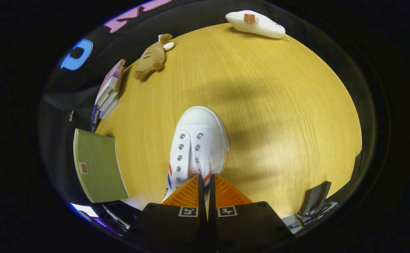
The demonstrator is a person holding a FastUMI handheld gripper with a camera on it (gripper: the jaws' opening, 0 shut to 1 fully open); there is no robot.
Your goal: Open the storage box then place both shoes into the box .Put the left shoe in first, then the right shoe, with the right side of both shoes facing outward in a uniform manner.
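Gripper view: the wooden table (261,105) lies wide and bare ahead of the white shoe (198,140), its far edge meeting the black cloth. Along the left edge sit a green box (99,168) and stacked books (108,93), with a brown plush toy (152,58) beyond them; a second white shoe (256,24) rests at the far edge. The gripper (206,182) has its fingers nearly pressed together, pinching the near shoe's rear rim between them, toe pointing away.

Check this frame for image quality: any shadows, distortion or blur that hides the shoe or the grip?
Gripper view: fisheye bends the table edge into a curve; a broad soft shadow crosses the wood beyond the shoe; the shoe is sharp and evenly lit; the gripper fingers are closed on its heel end, and the contact is hidden.
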